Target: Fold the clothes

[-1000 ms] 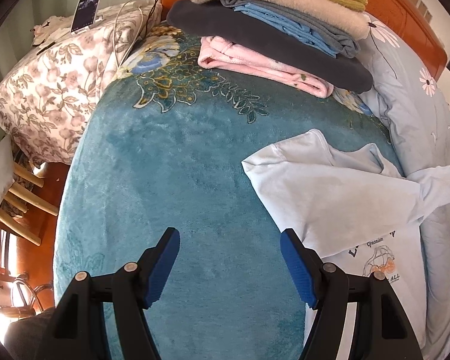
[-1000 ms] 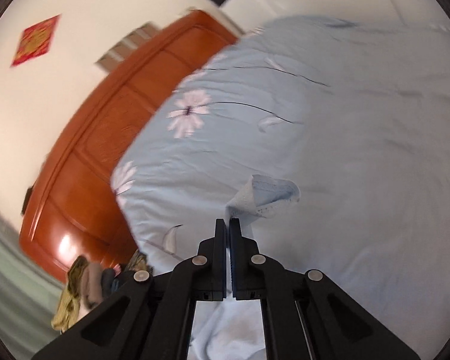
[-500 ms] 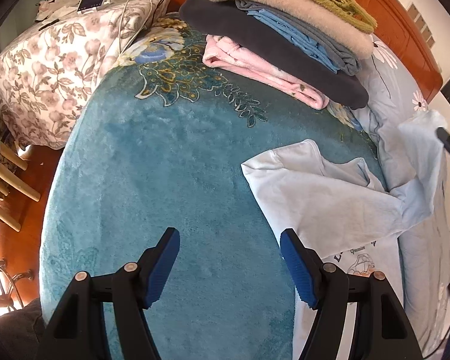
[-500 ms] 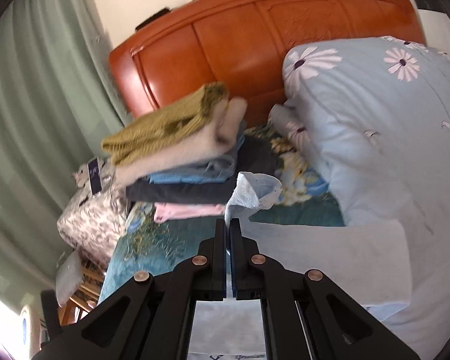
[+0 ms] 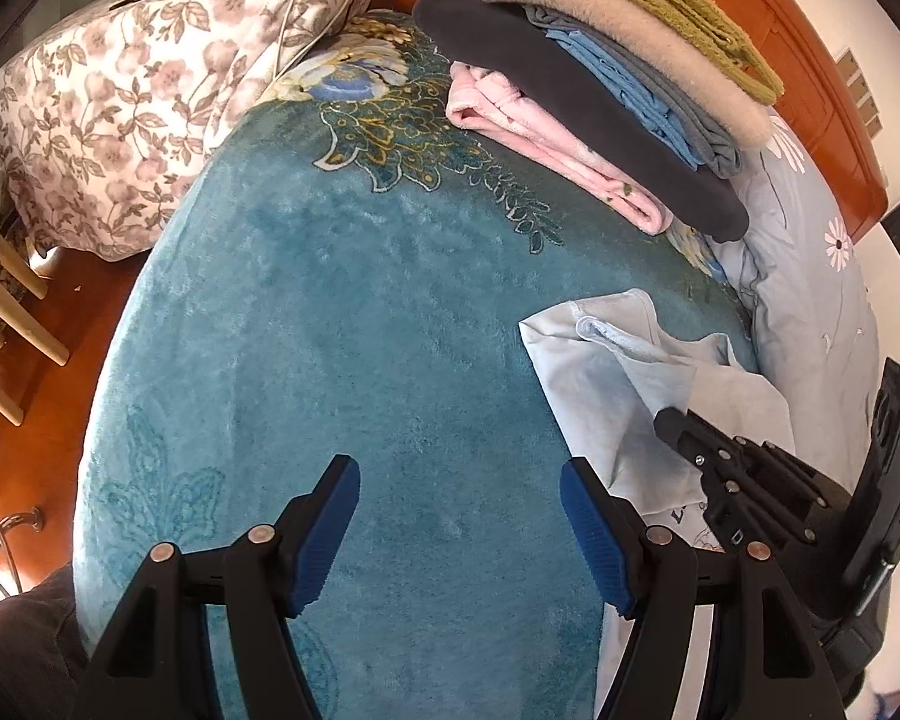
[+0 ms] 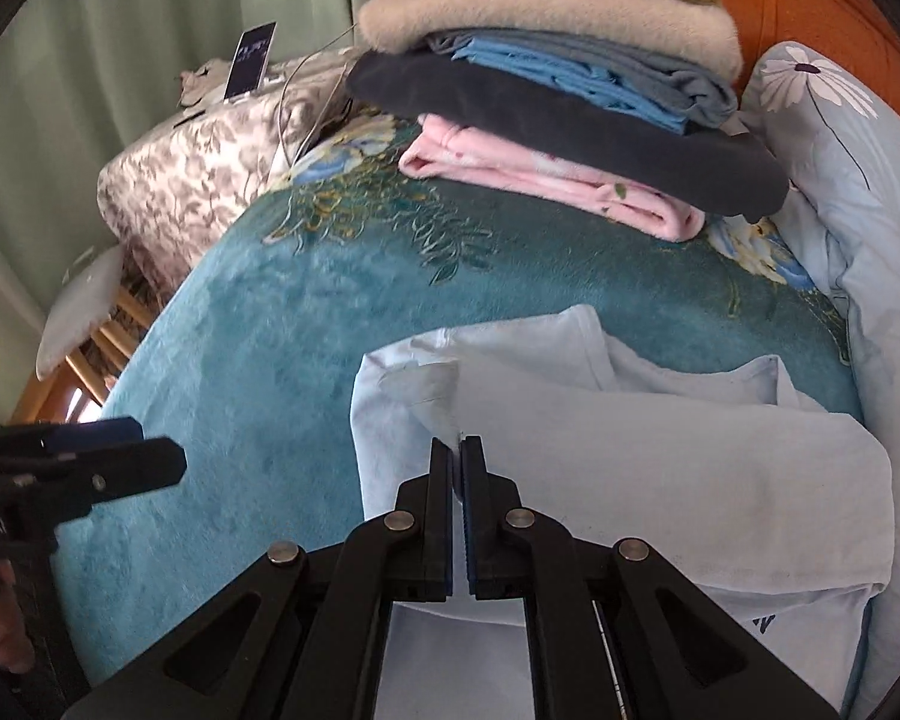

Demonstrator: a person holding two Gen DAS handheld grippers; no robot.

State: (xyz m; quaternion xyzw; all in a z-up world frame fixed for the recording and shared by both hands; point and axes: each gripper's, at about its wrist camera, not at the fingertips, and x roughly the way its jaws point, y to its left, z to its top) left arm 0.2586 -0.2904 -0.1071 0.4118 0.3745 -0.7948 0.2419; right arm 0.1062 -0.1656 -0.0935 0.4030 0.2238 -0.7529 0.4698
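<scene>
A pale blue long-sleeved shirt lies on the teal blanket, also in the right wrist view. My right gripper is shut on the shirt's sleeve cuff and holds the sleeve across the shirt's body. It also shows in the left wrist view, low over the shirt. My left gripper is open and empty above bare blanket, left of the shirt; its fingertip shows in the right wrist view.
A stack of folded clothes sits at the head of the bed, with a pink piece at the bottom. A blue daisy-print pillow lies right of it. A floral-covered table with a phone and cables stands left.
My right gripper has swung in from the right with the sleeve and brought it down across the shirt's body. The left gripper has stayed open and shifted slightly forward.
</scene>
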